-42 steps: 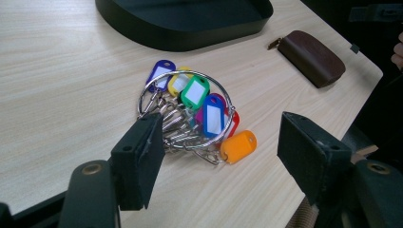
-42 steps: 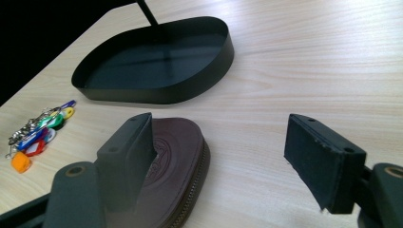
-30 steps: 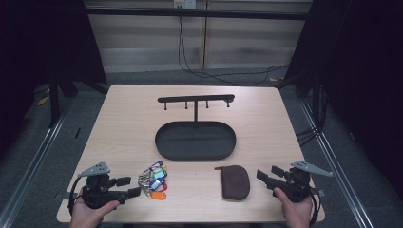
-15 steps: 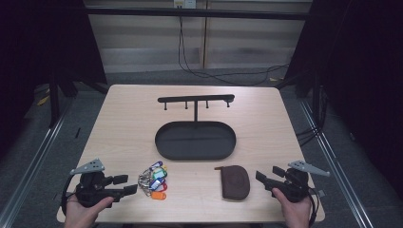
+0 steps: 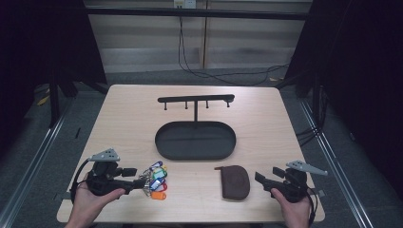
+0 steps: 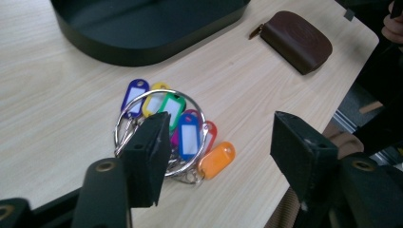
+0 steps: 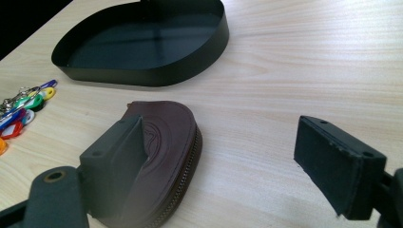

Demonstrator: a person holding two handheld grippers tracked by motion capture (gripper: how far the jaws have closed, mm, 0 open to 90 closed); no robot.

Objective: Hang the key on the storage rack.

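A ring of coloured key tags [image 5: 156, 179] [image 6: 183, 130] lies on the wooden table near its front edge. My left gripper [image 5: 135, 178] [image 6: 221, 133] hovers just left of it, open. Its jaws have just been closing, with part of the ring below the gap and no pad touching it. A brown zipped pouch [image 5: 236, 182] [image 7: 166, 137] lies to the right. My right gripper [image 5: 267, 175] [image 7: 218, 133] sits right of the pouch, open. Its jaws have just been opening, with only bare table between them. The pouch lies beside one jaw.
A black oval tray [image 5: 195, 140] [image 7: 142, 76] [image 6: 142, 47] stands mid-table with nothing in it. From its back edge rises a black hook rack [image 5: 196, 99]. The pouch [image 6: 297, 40] is seen beyond the keys. The table's front edge runs close under both hands.
My left gripper has risen a little above the table by the key ring and its jaws stand narrower. My right gripper has stayed put with its jaws slightly wider.
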